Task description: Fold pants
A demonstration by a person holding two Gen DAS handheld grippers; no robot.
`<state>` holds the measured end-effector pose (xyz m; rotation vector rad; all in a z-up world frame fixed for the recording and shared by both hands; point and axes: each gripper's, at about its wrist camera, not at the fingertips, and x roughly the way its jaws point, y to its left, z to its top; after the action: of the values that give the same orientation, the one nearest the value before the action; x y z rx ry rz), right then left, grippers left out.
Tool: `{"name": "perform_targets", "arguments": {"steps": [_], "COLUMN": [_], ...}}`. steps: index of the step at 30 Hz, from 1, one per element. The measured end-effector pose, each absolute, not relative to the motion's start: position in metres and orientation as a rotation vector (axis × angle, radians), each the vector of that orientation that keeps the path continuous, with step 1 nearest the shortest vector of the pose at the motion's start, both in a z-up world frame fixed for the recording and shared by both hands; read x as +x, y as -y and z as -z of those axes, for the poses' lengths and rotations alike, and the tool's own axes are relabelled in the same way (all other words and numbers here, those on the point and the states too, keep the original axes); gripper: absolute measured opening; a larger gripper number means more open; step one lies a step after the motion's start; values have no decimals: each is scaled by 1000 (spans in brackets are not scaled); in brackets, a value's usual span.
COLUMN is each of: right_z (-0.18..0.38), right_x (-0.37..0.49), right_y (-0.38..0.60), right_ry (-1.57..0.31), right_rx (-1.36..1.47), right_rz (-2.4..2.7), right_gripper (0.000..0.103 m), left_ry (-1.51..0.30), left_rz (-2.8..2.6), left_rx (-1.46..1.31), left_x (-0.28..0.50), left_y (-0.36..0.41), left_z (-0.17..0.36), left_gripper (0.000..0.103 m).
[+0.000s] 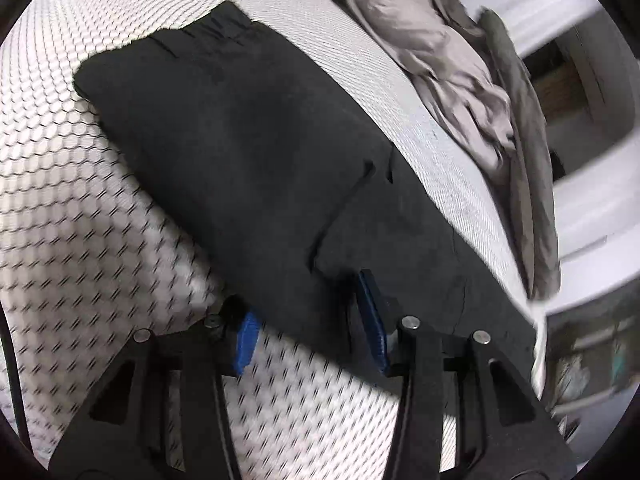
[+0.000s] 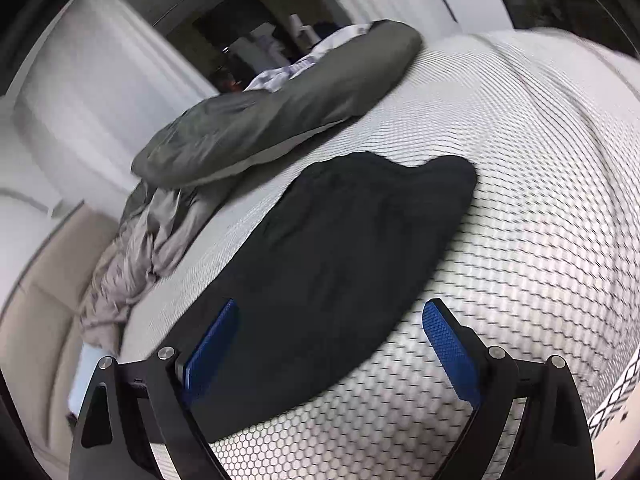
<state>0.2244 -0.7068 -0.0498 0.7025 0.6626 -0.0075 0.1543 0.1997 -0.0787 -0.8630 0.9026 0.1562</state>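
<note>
White honeycomb mattress (image 1: 80, 184) bears folded black pants (image 1: 248, 152); left gripper (image 1: 312, 320) and right gripper (image 2: 328, 336) both released.

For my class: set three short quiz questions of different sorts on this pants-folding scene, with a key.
1. True or false: the black pants lie on a wooden floor.
2. What sits crumpled beyond the pants? A) grey bedding B) a red towel C) a shoe
3. Fill in: the right gripper has its jaws ____.

Key: 1 false, they lie on the patterned mattress. 2 A. 3 open.
</note>
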Motion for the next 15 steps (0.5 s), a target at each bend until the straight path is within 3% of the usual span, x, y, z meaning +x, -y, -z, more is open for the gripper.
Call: {"name": "perform_targets", "arguments": {"steps": [1, 3, 6, 9, 11, 13, 15], "right_z": [53, 63, 74, 84, 95, 105, 100], "right_x": [224, 228, 238, 260, 272, 278, 275], "right_y": [712, 722, 731, 737, 741, 744, 742], "right_ry": [-668, -718, -723, -711, -709, -713, -715], "right_rx": [726, 763, 835, 891, 941, 987, 947], "right_rz": [13, 37, 7, -12, 9, 46, 87], "right_gripper": [94, 94, 88, 61, 30, 12, 3], "left_ry": [-893, -870, -829, -826, -830, -832, -836], "left_rz": [-178, -188, -192, -184, -164, -154, -156], "left_rx": [-891, -934, -863, -756, -747, -738, -731], "left_x": [159, 164, 161, 156, 149, 142, 135], "left_y": [-203, -208, -204, -197, -201, -205, -208], "left_z": [81, 82, 74, 63, 59, 54, 52], "left_gripper": [19, 10, 7, 7, 7, 7, 7]}}
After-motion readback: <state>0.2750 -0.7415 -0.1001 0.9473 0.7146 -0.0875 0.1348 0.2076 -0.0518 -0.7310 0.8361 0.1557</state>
